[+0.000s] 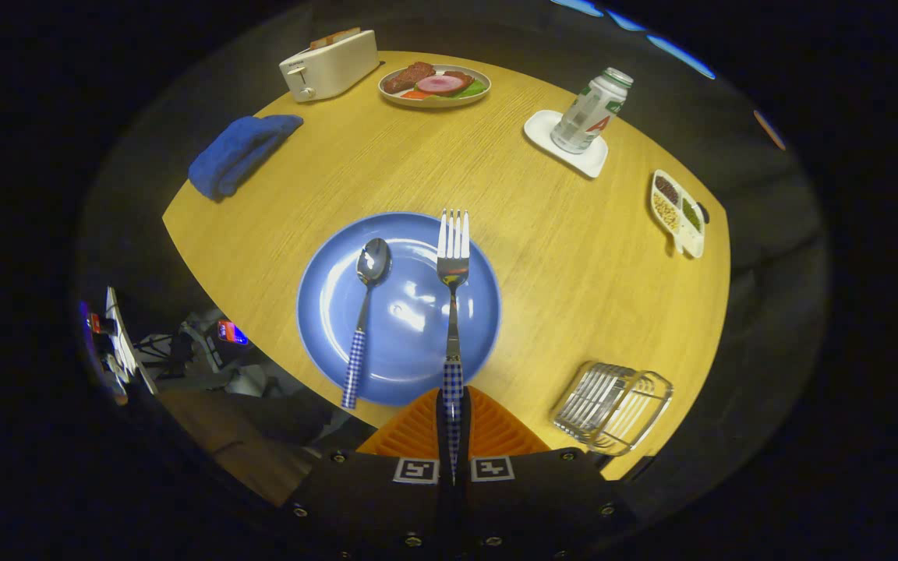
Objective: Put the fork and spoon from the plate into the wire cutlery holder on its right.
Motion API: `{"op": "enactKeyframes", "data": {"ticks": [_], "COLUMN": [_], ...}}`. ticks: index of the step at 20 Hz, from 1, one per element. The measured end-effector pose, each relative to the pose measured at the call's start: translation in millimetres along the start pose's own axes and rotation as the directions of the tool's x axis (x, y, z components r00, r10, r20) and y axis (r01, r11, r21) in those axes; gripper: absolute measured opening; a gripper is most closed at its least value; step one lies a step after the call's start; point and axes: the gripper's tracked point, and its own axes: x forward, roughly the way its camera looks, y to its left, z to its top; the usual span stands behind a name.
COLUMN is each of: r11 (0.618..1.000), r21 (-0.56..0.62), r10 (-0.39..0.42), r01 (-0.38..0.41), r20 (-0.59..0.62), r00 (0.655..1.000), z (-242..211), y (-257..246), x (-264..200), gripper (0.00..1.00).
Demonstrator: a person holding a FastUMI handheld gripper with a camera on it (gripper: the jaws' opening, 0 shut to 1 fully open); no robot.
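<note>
So the gripper (453,436) has its two orange ribbed fingers (496,428) squeezed nearly together, and the fork (453,312) is pinched between them by its blue-and-white checkered handle, both pads pressing on it. The fork runs straight out toward 12 o'clock from the fingers, tines out over the far rim of the blue plate (332,312); can't really tell whether it's touching the plate or lifted a bit above it. The spoon (365,315) lies on the plate just beside the fork, at about 10 o'clock from the fingertips, bowl pointing away, its checkered handle poking past the near rim. The wire cutlery holder (613,407) sits on the wooden table (558,257) at roughly 3 o'clock from the fingers, near the table edge, apart from the plate. Way beyond, around 12 o'clock, there's a food plate (434,83), a toaster (330,65) at 11, a blue cloth (240,152) at 10, a can (591,111) on a white coaster (566,142) at 1, and a divided snack dish (677,212) at 2.
</note>
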Motion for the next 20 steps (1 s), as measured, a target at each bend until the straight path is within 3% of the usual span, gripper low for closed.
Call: {"op": "enactKeyframes", "data": {"ticks": [6, 12, 16, 20], "r11": [0.99, 0.955, 0.956, 0.95], "r21": [0.14, 0.293, 0.289, 0.311], "r10": [-0.012, 0.017, 0.023, 0.084], "r01": [0.026, 0.044, 0.054, 0.019], "r20": [-0.1, -0.203, -0.256, -0.314], "r00": [0.995, 0.979, 0.966, 0.946], "z": [-69.5, -134.7, -145.0, -148.4], "y": [-57.8, -105.0, -116.6, -115.4], "x": [-43.7, -50.5, -55.3, -53.9], "gripper": [0.01, 0.01, 0.01, 0.01]}}
